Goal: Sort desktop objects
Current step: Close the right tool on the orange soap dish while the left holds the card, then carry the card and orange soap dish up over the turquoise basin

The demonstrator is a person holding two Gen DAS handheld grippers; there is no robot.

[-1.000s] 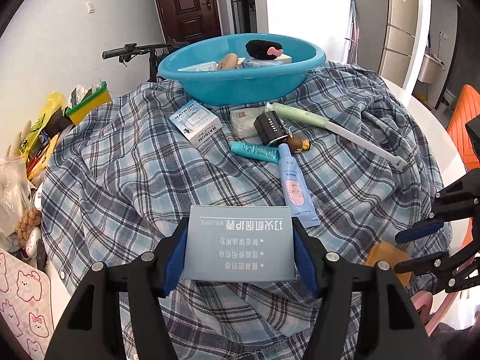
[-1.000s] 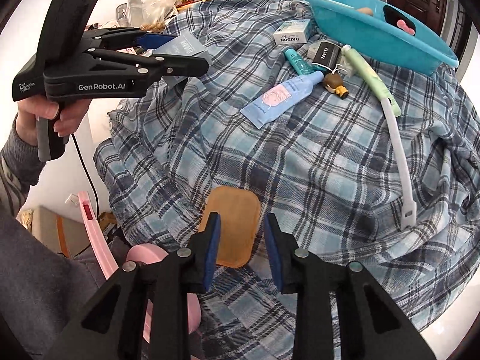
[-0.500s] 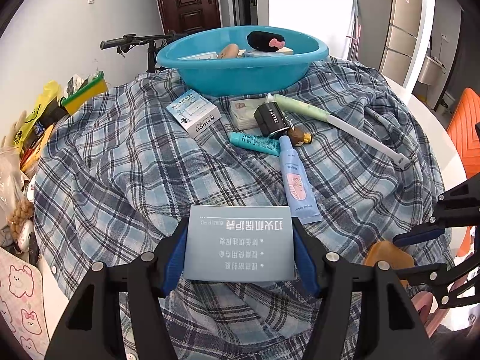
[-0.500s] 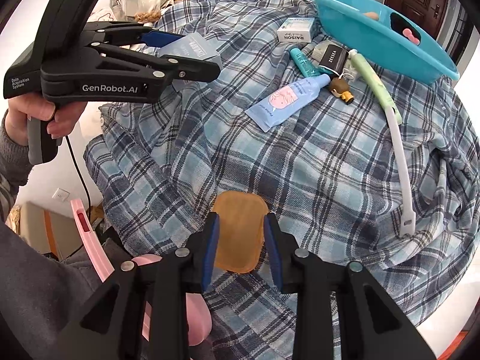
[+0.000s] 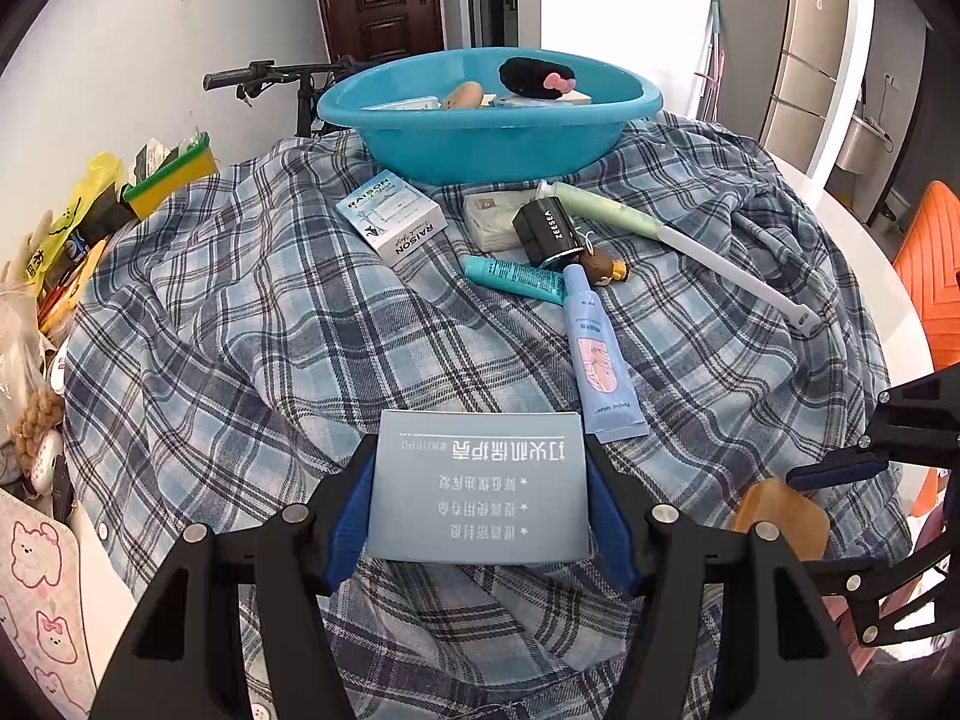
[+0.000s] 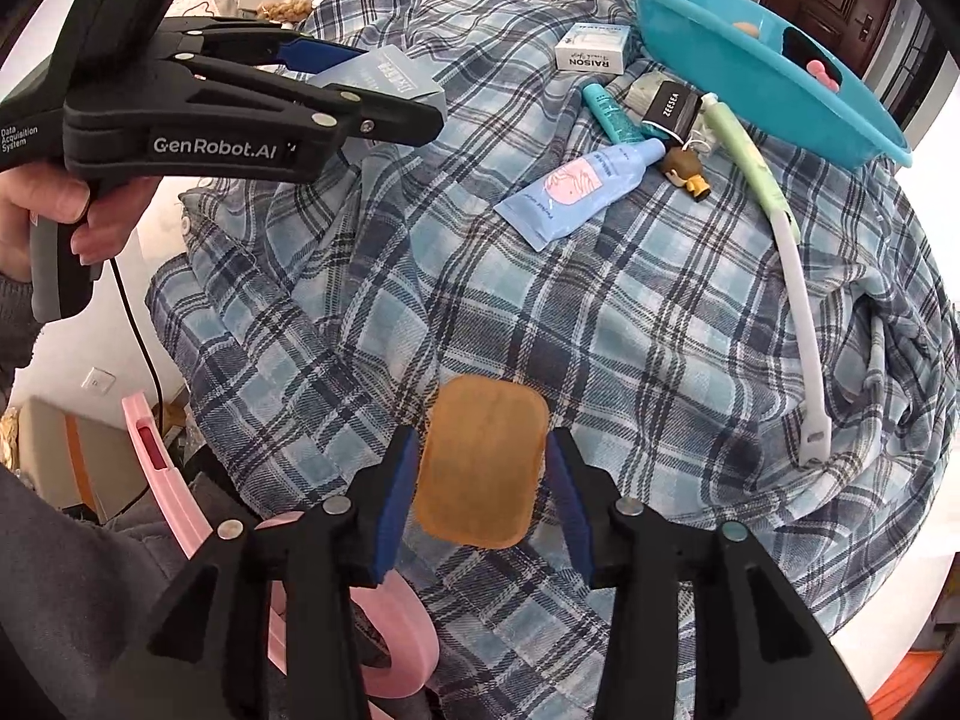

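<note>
My left tongs [image 5: 477, 495] are clenched on a grey-blue box [image 5: 477, 489], pads pressed to its two short sides, printed face toward the camera; I judge it held clear of the plaid cloth [image 5: 252, 330] because its next stop is the basin [image 5: 486, 138], well ahead of these tongs and already holding a few sorted items. My right tongs [image 6: 480, 480] straddle a tan pad [image 6: 480, 462] lying flat on the cloth; their jaws are opening, and a sliver of cloth shows between each pad and the tan edge, so I read them as released around it, not gripping. The tan pad lies near the cloth's front edge, where the surface falls away toward a pink object [image 6: 384, 636] below; I judge the wider gap is meant to take its broad side squarely. Ahead of both tongs, between them and the basin, the unsorted things lie clustered: a white carton [image 5: 393, 219], a teal tube [image 5: 516, 279], a pale blue tube [image 5: 597, 360], a black case [image 5: 549, 231], a small figurine [image 5: 603, 269] and a long brush [image 5: 678, 243]. Risk, as I judge it: the thin pad may slide on the loose cloth when the jaws close.
</note>
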